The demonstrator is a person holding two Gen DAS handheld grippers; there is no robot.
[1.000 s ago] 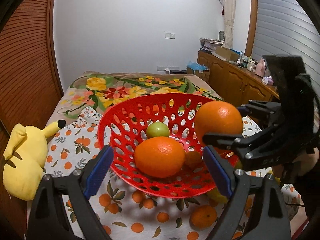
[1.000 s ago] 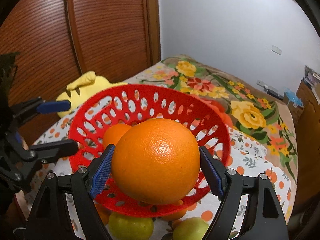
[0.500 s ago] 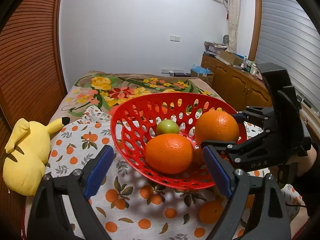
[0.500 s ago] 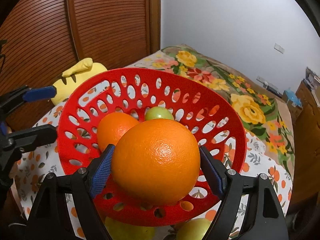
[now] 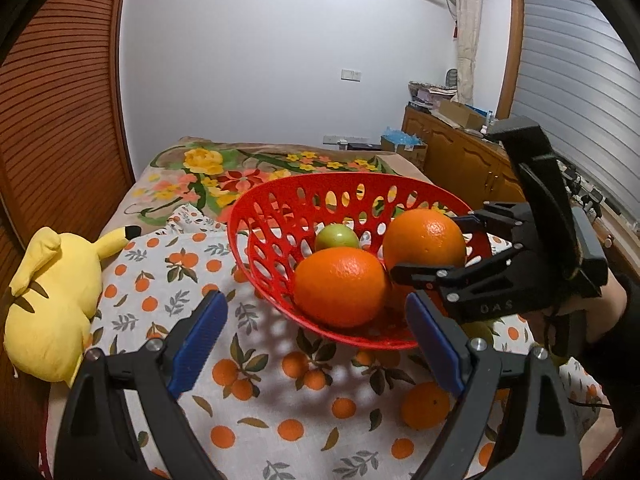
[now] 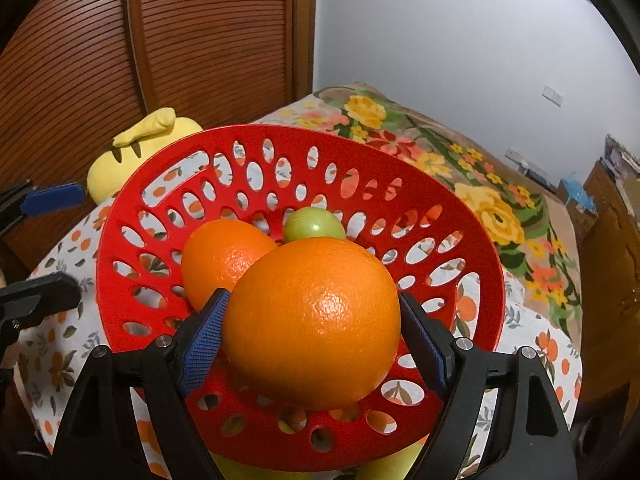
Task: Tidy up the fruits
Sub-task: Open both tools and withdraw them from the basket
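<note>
Right wrist view: a large orange (image 6: 314, 322) is clamped between the right gripper (image 6: 312, 340) pads over the red basket (image 6: 128, 248). The left gripper (image 5: 316, 340) is spread wide, nothing held.

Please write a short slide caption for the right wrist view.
Right gripper holds a large orange above the red basket, beside another orange and a green fruit.

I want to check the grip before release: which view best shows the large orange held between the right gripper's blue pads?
The right wrist view: the large orange fills the middle, both blue pads of the right gripper against its sides, over the red perforated plastic basket. The left wrist view shows it from the side, one finger crossing it.
</note>
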